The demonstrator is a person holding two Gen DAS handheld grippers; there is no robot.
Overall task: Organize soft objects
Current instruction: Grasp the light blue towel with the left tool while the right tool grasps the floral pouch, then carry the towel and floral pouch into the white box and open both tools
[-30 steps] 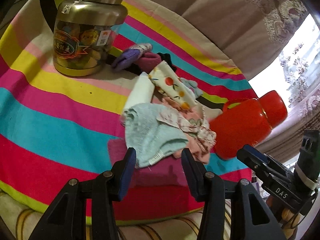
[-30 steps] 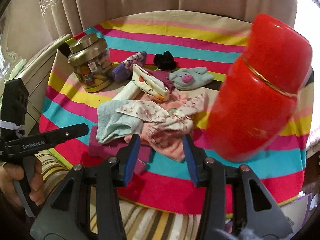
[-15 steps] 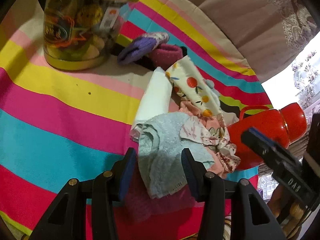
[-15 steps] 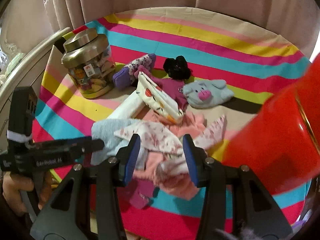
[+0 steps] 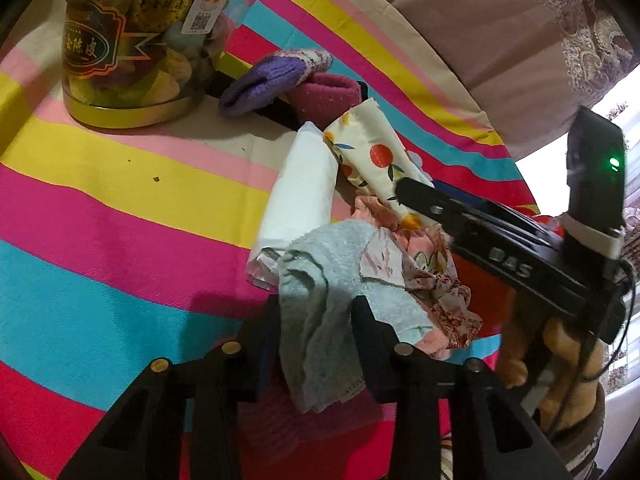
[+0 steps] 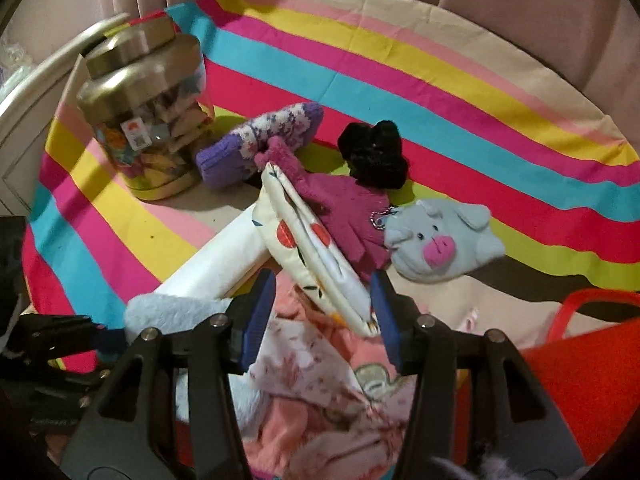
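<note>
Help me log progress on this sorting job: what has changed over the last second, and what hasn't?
Both grippers came down onto the pile. The left gripper now straddles the light blue towel and is closing on it. The right gripper swung past the red jug to the fruit-print pouch, its jaws opening. The jar, the purple mitten and the pig plush stayed put.

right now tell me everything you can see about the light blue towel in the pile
The light blue towel is a small terry cloth, fluffy, crumpled and folded over itself, with a stitched hem at its near edge. It lies at the near end of the clothing pile on the striped cloth, partly over a magenta cloth. A white roll sits behind it, and a floral pink garment overlaps its right side. The left gripper straddles it, its jaws closing on a bunched fold.
</note>
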